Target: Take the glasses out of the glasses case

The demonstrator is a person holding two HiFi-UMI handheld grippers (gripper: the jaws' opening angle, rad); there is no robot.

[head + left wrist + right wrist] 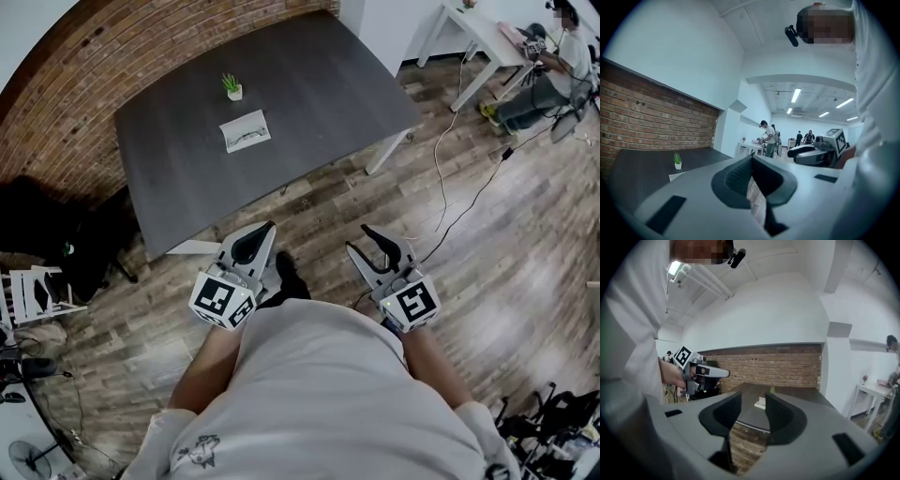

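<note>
A white glasses case lies open on the dark grey table, with glasses resting on it. The case shows small in the left gripper view and between the jaws in the right gripper view. Both grippers hang over the wooden floor close to my body, well short of the table. My left gripper has its jaws together at the tips, holding nothing. My right gripper stands open and empty.
A small potted plant stands just behind the case. A brick wall runs along the table's far left. A black bag and white chair sit at left. Cables cross the floor toward a white desk with a seated person.
</note>
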